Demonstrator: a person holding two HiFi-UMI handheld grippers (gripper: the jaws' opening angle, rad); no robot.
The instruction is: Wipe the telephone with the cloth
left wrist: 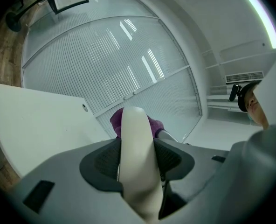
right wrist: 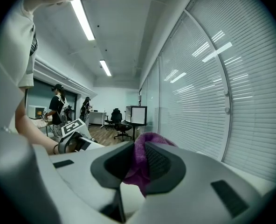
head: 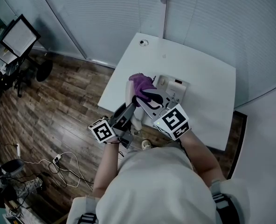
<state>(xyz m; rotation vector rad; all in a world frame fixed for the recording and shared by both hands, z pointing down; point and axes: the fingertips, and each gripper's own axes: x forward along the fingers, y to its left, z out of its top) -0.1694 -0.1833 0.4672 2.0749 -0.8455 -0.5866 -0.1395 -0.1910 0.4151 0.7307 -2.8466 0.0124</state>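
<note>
- Purple cloth [head: 141, 84] is pinched in the right gripper [right wrist: 138, 166]; its jaws are closed on a fold, and the rest bunches out past the pads.
- The cream handset [left wrist: 136, 125] stands between the left gripper's [left wrist: 137, 162] pads, which clamp its middle from both sides. It is lifted clear of the table [head: 208, 73].
- The base [head: 175, 88] sits on the table at about 3 o'clock from the raised handset, just beside it.
- The cloth lies against the handset's far end, at 12 o'clock from the left grip, so I take this to be the wiping step itself, on the handset rather than the base.
- Next, I would say, the right gripper must draw the cloth along the handset towards 6 o'clock while the left one holds steady. The stretch under the left pads cannot be reached without re-gripping.
- The base looks untouched by the cloth at this point, so much of the job seems left.
</note>
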